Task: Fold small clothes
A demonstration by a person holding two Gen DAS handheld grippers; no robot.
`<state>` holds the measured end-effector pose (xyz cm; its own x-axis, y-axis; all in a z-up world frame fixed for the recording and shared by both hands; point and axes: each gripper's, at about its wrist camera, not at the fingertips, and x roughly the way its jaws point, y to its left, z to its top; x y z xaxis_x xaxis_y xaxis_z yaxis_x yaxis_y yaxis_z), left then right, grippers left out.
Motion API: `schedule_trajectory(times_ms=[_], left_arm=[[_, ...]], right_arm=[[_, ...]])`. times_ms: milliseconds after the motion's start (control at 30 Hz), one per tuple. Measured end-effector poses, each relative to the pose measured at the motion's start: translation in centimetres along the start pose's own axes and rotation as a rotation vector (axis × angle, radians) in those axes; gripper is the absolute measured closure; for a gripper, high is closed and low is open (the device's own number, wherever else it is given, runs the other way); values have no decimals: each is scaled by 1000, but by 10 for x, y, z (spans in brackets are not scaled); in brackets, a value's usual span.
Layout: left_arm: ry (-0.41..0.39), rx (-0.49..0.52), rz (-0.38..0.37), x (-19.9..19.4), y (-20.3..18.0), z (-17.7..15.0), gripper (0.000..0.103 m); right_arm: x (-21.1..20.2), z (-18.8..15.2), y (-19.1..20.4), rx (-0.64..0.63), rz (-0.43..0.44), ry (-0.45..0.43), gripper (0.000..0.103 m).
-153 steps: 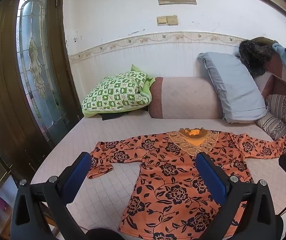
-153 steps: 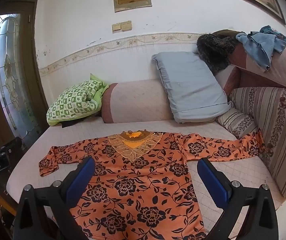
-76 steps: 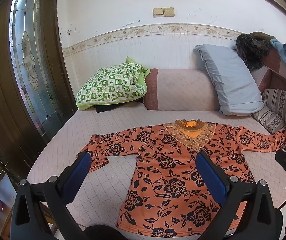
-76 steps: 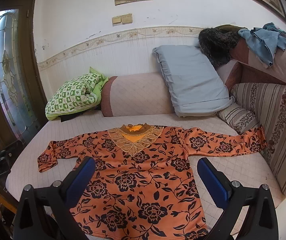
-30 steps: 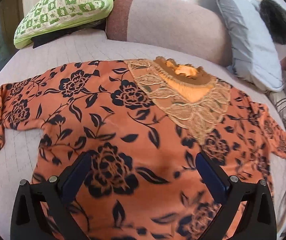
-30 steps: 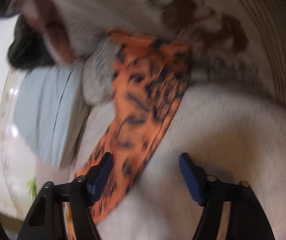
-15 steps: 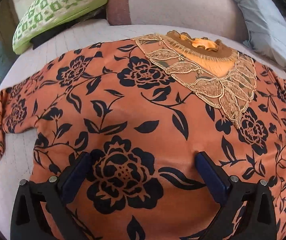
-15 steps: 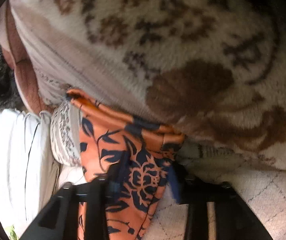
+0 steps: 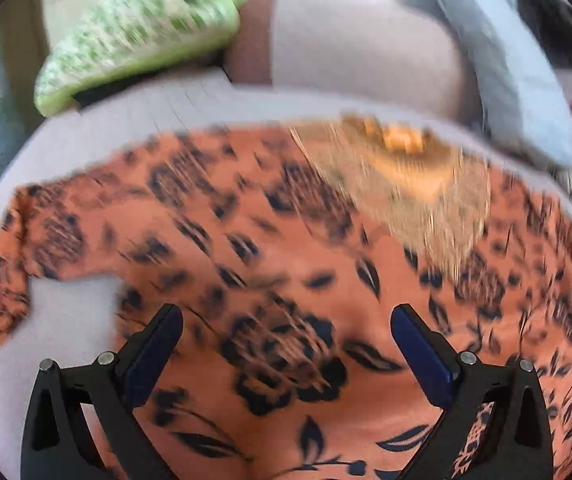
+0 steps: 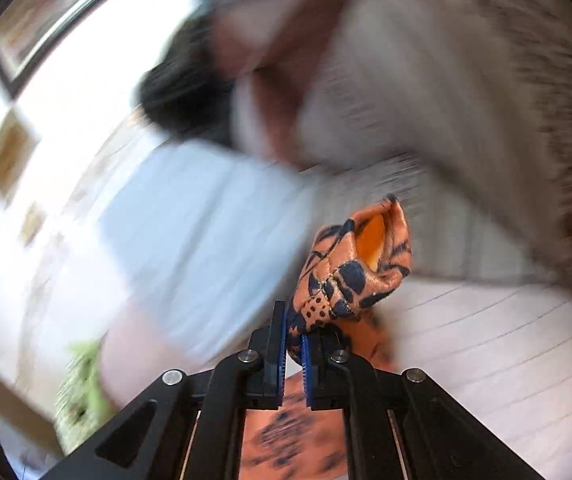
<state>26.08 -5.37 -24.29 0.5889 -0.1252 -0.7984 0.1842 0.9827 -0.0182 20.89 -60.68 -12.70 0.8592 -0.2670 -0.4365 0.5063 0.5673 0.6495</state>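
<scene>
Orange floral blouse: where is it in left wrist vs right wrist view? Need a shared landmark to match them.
Left wrist: the orange floral blouse lies spread across the lower and middle picture, beneath the open left gripper.
Right wrist: only a bunched sleeve end shows, centre-right, clamped in the right gripper, with blurred blouse fabric below.
Shared landmark: the grey pillow, upper right in the left view, centre-left in the right view.

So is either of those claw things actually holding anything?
Yes: the right gripper is pinching the orange floral top by its sleeve cuff. The left gripper holds nothing.
</scene>
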Motion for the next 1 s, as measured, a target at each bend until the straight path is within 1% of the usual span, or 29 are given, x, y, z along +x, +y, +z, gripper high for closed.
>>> schedule_trajectory(times_ms=[33, 67, 133, 233, 300, 400, 433, 467, 500, 533, 600, 633, 667, 733, 767, 800, 833, 900, 933, 1000], left_arm=[[-32, -12, 18, -7, 8, 6, 0], [-54, -22, 34, -12, 15, 9, 0], [-89, -48, 81, -19, 33, 15, 0], [-114, -91, 143, -21, 60, 19, 0], [-125, -121, 178, -22, 77, 24, 0], [-145, -170, 249, -21, 110, 33, 0], [-154, -187, 276, -22, 120, 34, 0], [-160, -206, 302, -22, 130, 36, 0], [-163, -224, 323, -22, 141, 37, 0], [-163, -245, 342, -23, 152, 37, 0], [-147, -286, 358, -24, 173, 36, 0], [-140, -304, 361, -25, 181, 36, 0], [-135, -322, 362, -25, 189, 35, 0], [-134, -358, 370, -28, 203, 33, 0], [-136, -372, 375, -30, 209, 32, 0], [-136, -383, 379, -31, 213, 31, 0], [-136, -389, 382, -32, 216, 30, 0], [-130, -392, 383, -33, 218, 28, 0], [-122, -392, 388, -32, 218, 26, 0], [-104, -392, 403, -29, 217, 26, 0]], right_arm=[[5, -9, 27, -32, 40, 32, 97], [2, -24, 45, -60, 74, 60, 97], [18, -50, 96, -114, 144, 131, 97], [35, -99, 158, -159, 245, 238, 97], [51, -144, 207, -193, 314, 316, 97], [71, -216, 263, -235, 372, 424, 97], [83, -245, 283, -243, 388, 482, 97], [86, -269, 297, -257, 387, 530, 95], [89, -298, 308, -281, 377, 589, 93], [100, -327, 324, -317, 353, 662, 93], [108, -369, 344, -389, 322, 773, 92], [109, -388, 355, -438, 321, 817, 92], [99, -408, 364, -512, 327, 845, 92], [82, -427, 377, -680, 353, 838, 92], [68, -433, 371, -729, 375, 830, 92], [53, -429, 364, -761, 404, 822, 92], [46, -422, 360, -773, 438, 805, 92], [40, -399, 346, -762, 461, 760, 92], [34, -396, 339, -756, 449, 730, 92], [32, -374, 322, -737, 393, 669, 92]])
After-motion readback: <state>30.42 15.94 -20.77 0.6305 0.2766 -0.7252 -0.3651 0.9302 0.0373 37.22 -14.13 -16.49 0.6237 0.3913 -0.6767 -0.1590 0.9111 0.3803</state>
